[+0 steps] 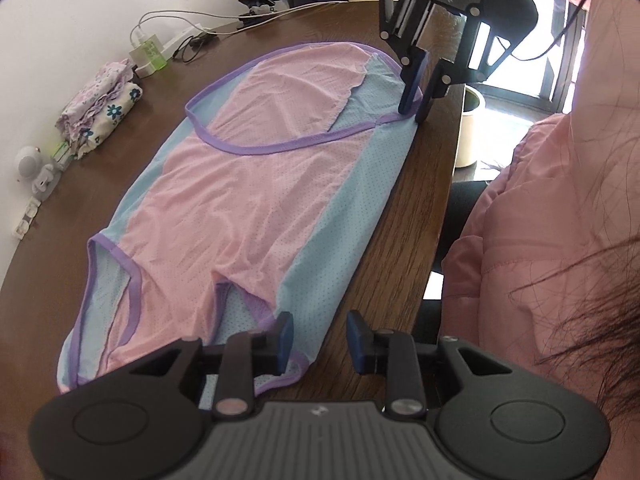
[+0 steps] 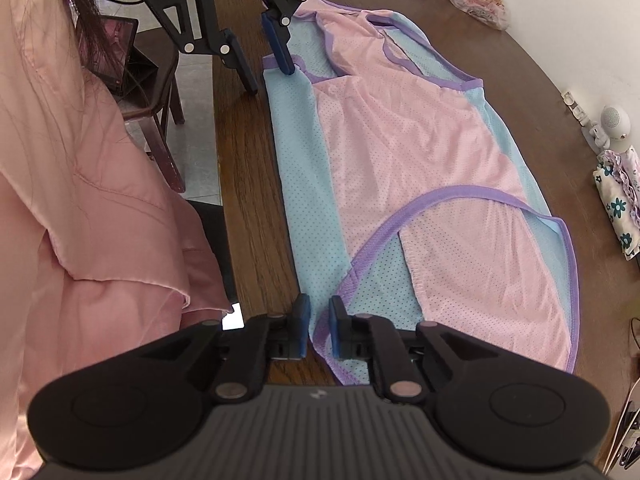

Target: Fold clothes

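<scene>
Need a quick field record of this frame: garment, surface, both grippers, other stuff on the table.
garment: pink and blue top with purple trim, spread flat
surface: brown wooden table
left gripper: at the near corner of the garment, fingers apart
right gripper: fingers closed on the purple-trimmed edge
other: folded floral cloth, charger with cables

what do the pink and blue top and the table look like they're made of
Top: thin, light mesh knit, probably synthetic; tiny holes dot it all over, it has a slight sheen, and purple binding edges it. Table: dark brown wood or wood veneer with visible grain and a smooth, semi-gloss finish.
</scene>
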